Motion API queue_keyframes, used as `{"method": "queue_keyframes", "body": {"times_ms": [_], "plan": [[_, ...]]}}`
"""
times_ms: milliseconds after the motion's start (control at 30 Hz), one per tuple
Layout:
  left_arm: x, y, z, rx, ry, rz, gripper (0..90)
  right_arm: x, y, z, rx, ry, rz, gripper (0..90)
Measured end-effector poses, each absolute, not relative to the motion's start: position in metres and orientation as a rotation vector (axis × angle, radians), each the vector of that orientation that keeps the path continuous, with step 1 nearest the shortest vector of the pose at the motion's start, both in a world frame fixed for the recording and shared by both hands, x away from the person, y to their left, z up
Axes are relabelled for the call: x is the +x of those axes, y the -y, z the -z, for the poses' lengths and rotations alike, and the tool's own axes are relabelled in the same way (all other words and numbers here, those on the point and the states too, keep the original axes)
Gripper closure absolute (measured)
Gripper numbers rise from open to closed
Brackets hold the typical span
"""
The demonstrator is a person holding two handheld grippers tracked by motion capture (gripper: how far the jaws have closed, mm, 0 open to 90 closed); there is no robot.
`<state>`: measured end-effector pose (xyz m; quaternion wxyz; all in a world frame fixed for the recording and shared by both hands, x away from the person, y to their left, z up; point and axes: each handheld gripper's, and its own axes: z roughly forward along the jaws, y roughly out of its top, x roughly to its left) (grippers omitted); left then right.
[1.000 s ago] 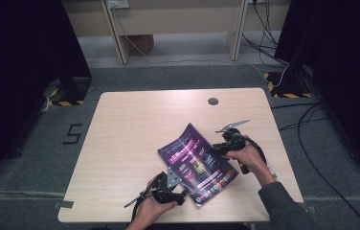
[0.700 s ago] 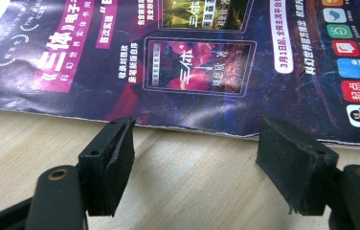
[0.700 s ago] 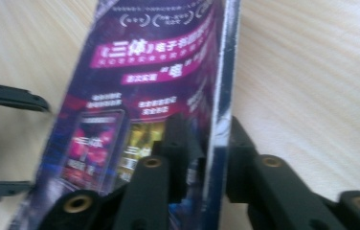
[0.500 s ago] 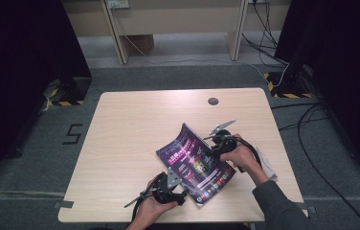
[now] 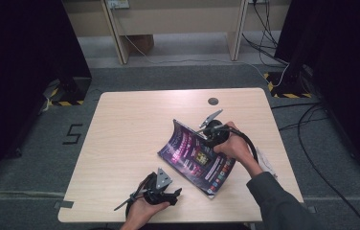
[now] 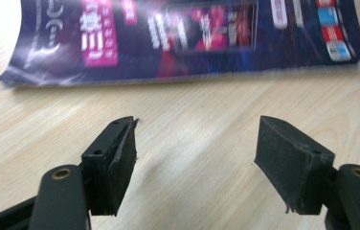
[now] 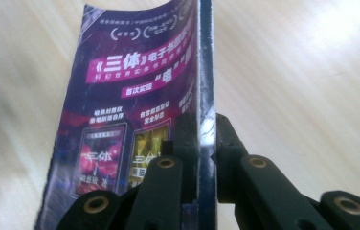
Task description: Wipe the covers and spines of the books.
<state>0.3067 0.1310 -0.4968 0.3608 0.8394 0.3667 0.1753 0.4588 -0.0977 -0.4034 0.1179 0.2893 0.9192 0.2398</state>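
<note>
Right gripper (image 5: pixel 206 132) clamps the magazine (image 5: pixel 195 155) at its far right edge; in the right gripper view both black jaws have just closed and pinch the spine between them. That edge is lifted and curled, while the near edge rests on the table (image 5: pixel 120 143). Left gripper (image 6: pixel 197 153) sits low at the table's near edge, jaws spread over bare wood, with the magazine just beyond, not touching.

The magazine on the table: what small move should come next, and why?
Probably lift the right claw a little further, turning the magazine over. It has just closed on the magazine's edge, which curls up off the table, while the open left claw waits clear of the near edge.
</note>
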Motion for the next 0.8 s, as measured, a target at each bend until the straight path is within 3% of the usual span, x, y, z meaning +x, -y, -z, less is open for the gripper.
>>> {"method": "queue_keyframes", "body": {"times_ms": [500, 800], "plan": [[0.299, -0.156, 0.496, 2.142, -0.994, -0.460, 29.9, 0.477, 0.092, 0.345, 0.801, -2.482, -0.480, 83.9], [0.299, -0.157, 0.498, 2.151, -0.997, -0.456, 30.0, 0.475, 0.085, 0.346, 0.738, -2.426, -0.370, 83.9]]}}
